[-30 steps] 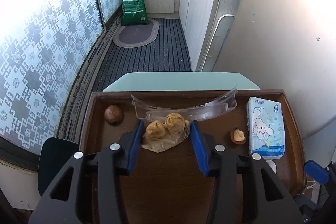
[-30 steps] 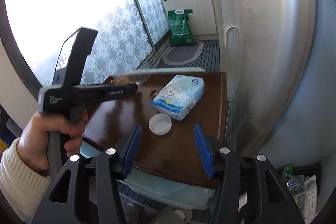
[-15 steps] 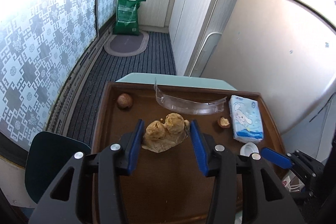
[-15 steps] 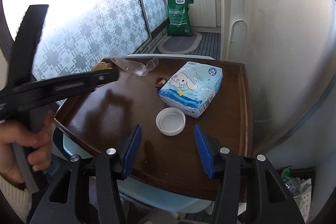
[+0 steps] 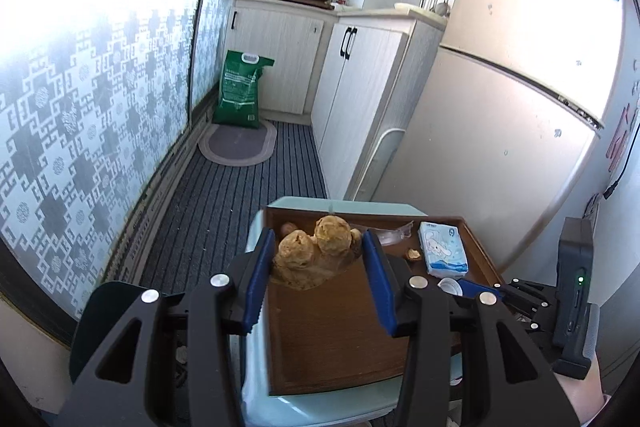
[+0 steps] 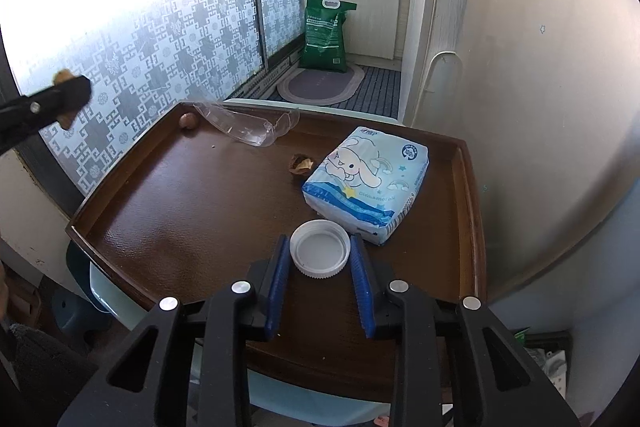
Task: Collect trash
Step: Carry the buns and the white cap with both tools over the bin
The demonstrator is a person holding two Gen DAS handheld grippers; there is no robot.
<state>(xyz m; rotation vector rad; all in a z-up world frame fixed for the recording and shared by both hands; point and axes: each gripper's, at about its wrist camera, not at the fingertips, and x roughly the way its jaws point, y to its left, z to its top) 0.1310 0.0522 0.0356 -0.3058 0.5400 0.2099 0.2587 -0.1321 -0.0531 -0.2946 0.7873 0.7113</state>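
one crumpled brown wrapper [image 5: 316,255] is being gripped between the left gripper [image 5: 318,267] pads, lifted above the brown tray [image 6: 168,211]. one white cap [image 6: 320,247] is being closed in on by the right gripper [image 6: 320,281], pads not yet pressing; one tissue pack [image 6: 366,183], one clear plastic strip [image 6: 248,125] and two nut shells are being left on the tray.

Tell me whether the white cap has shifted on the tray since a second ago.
No. The white cap sits beside the tissue pack as before; the right gripper came to it, jaws closing.

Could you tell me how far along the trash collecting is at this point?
Nothing looks binned yet. The left claw holds the crumpled brown wrapper lifted off the tray. The right claw is closing around the white cap. Clear plastic piece and nut shells remain.
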